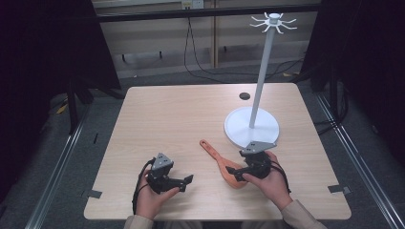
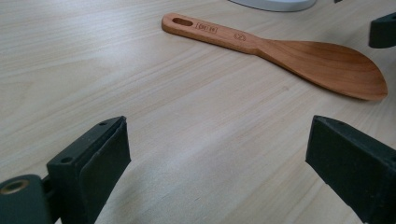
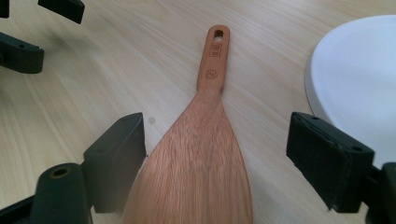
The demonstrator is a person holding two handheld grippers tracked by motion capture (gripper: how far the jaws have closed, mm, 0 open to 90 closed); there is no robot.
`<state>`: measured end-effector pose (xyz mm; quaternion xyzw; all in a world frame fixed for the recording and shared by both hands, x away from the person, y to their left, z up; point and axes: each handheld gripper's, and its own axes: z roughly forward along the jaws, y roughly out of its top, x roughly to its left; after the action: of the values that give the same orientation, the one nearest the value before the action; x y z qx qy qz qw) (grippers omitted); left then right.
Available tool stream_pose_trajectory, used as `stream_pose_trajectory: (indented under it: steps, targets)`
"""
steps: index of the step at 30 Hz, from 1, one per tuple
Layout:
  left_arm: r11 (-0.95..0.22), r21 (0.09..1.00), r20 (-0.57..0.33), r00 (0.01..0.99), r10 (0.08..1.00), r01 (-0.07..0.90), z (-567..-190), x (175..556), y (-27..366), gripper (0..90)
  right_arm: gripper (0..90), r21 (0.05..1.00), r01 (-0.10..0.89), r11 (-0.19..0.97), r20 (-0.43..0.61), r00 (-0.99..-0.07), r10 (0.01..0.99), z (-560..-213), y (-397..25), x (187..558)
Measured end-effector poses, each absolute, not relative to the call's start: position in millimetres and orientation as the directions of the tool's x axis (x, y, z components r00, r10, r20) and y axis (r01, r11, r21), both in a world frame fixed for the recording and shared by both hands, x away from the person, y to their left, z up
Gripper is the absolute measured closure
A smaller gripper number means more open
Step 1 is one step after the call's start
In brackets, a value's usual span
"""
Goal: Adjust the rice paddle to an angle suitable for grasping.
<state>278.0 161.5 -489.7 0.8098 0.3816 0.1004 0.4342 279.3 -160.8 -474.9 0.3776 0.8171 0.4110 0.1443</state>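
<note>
A wooden spatula (image 1: 220, 161) lies flat on the table, its handle with the hanging hole pointing away toward the back left. In the right gripper view my right gripper (image 3: 215, 136) is open, with one jaw on each side of the spatula's (image 3: 205, 158) broad blade. The jaws are not closed on the wood. My left gripper (image 1: 186, 182) rests low on the table to the spatula's left, open and with nothing between its jaws. In the left gripper view that gripper (image 2: 218, 140) faces the spatula (image 2: 303, 58) across bare tabletop.
A white stand (image 1: 261, 81) with a ring of hooks on top rises from a round white base (image 1: 239, 129) just behind my right gripper. The base edge (image 3: 359, 70) is close on the right. A small dark hole (image 1: 244, 96) marks the table's far side.
</note>
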Motion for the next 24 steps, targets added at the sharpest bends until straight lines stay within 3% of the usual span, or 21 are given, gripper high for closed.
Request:
stream_pose_trajectory:
  steps: [16,24]
  targets:
    - [-0.310,0.799,-0.153,0.673,0.724,0.515,-482.9,275.3,170.9,7.0,38.8,0.733,0.528,0.429,0.093,-0.703,0.705,-476.5,-131.7,300.7]
    - [-0.298,0.807,-0.149,0.665,0.732,0.509,-482.6,275.7,173.5,8.8,46.2,0.724,0.548,0.420,0.081,-0.671,0.737,-488.2,-122.0,311.5]
